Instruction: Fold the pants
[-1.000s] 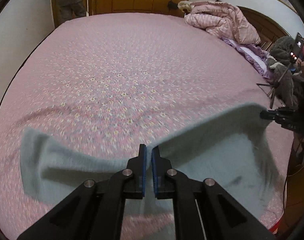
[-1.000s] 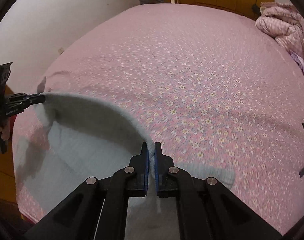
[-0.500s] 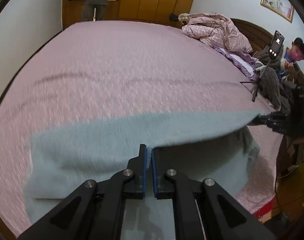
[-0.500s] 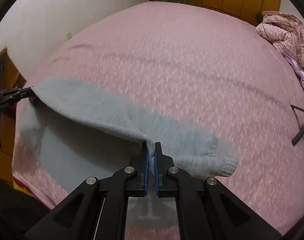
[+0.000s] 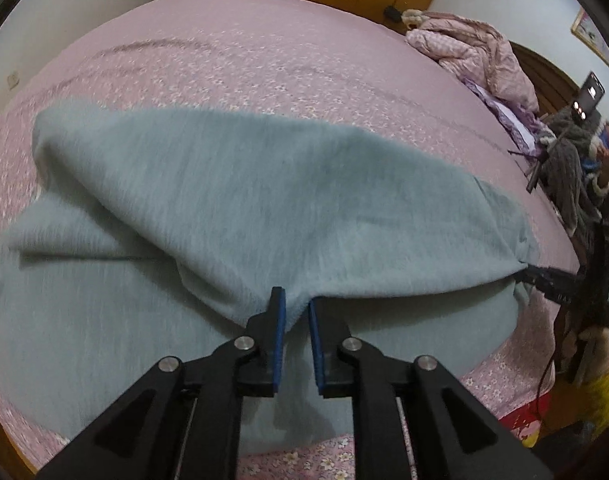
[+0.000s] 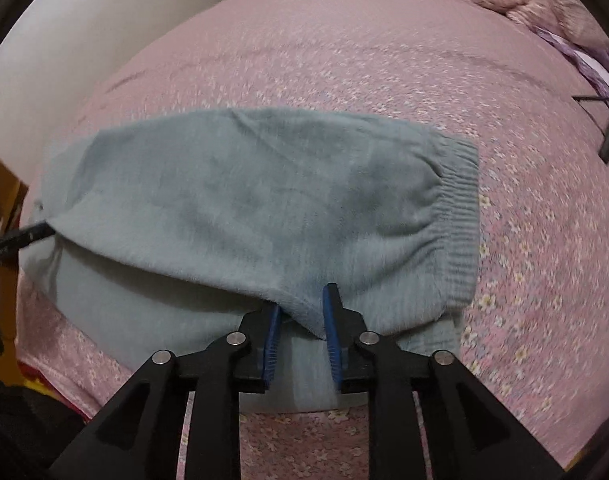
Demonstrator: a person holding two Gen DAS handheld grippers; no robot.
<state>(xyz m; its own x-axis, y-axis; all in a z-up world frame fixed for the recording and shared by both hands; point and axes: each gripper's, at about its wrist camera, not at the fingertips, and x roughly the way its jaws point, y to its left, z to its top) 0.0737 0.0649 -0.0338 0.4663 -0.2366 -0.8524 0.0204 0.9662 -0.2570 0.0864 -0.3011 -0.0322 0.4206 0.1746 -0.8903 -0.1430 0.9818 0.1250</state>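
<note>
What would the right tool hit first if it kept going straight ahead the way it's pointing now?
The right tool would meet the folded edge of the pants first; that edge already sits between its open jaws, with the pink bedsheet beyond.

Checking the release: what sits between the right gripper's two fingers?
In the right wrist view, a fold of the grey-green pants edge lies between the parted fingers of the right gripper.
</note>
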